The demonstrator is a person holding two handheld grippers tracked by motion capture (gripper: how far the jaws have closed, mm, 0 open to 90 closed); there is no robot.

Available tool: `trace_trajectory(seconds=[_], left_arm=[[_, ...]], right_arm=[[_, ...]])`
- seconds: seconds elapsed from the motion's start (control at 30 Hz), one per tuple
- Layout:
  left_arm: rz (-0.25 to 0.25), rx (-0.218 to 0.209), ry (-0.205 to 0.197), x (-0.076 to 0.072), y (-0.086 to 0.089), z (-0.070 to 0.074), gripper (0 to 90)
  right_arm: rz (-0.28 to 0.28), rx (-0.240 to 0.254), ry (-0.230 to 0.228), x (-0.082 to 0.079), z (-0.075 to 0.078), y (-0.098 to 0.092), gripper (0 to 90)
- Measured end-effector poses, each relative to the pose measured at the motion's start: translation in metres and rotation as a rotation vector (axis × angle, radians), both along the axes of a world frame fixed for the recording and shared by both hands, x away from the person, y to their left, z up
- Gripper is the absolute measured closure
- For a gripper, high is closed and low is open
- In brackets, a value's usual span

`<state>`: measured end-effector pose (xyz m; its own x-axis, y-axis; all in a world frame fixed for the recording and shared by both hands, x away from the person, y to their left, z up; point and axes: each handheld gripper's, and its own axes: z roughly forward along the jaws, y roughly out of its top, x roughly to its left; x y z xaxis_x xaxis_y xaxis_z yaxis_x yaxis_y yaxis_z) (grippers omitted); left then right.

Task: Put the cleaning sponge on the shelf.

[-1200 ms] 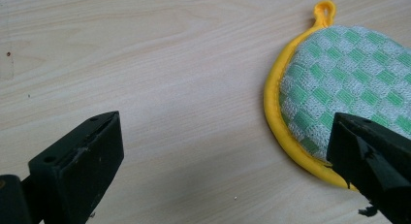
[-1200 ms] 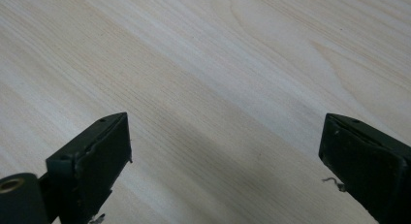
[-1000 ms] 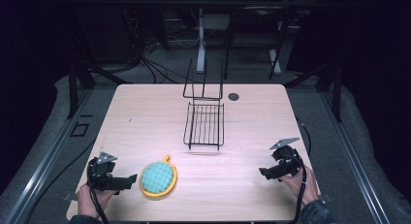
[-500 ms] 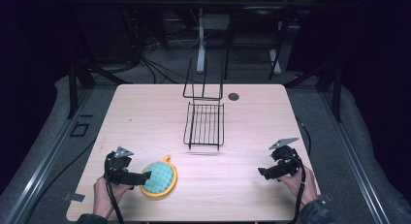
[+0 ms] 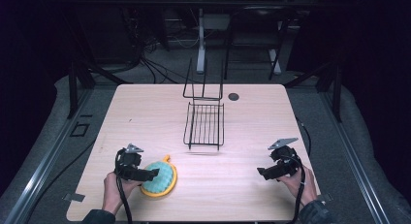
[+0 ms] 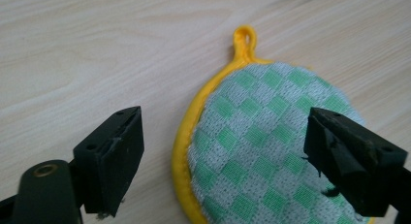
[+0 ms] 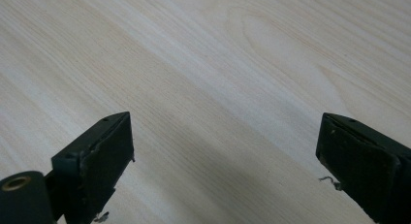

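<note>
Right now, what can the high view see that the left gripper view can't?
The high view takes in the black wire rack, the right gripper and the person's hands. The left gripper view reveals the pot holder's green checks and its yellow loop up close. Both show the round pot holder on the wooden table, with the left gripper open at its edge.
</note>
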<state>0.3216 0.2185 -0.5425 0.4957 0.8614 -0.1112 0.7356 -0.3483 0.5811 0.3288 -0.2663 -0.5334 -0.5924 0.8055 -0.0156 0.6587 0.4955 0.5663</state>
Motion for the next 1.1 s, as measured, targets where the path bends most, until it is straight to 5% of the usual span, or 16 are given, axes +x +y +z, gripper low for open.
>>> trace_trajectory(seconds=[0.13,0.33,0.6,1.1], left_arm=[[-0.008,0.004,0.02,0.0,0.0,-0.003,34.8],[-0.013,-0.035,0.061,0.0,0.002,-0.007,42.4],[-0.009,-0.038,0.05,-0.002,0.001,-0.009,55.6],[-0.02,0.08,-0.022,-0.011,-0.013,-0.006,69.3]], right_arm=[[0.006,0.003,0.004,0.001,0.0,0.0,7.3],[0.014,-0.001,0.012,0.0,-0.002,0.001,8.9],[0.018,-0.006,0.011,0.0,-0.002,0.0,10.6],[0.021,-0.007,0.018,0.001,-0.003,0.0,12.4]])
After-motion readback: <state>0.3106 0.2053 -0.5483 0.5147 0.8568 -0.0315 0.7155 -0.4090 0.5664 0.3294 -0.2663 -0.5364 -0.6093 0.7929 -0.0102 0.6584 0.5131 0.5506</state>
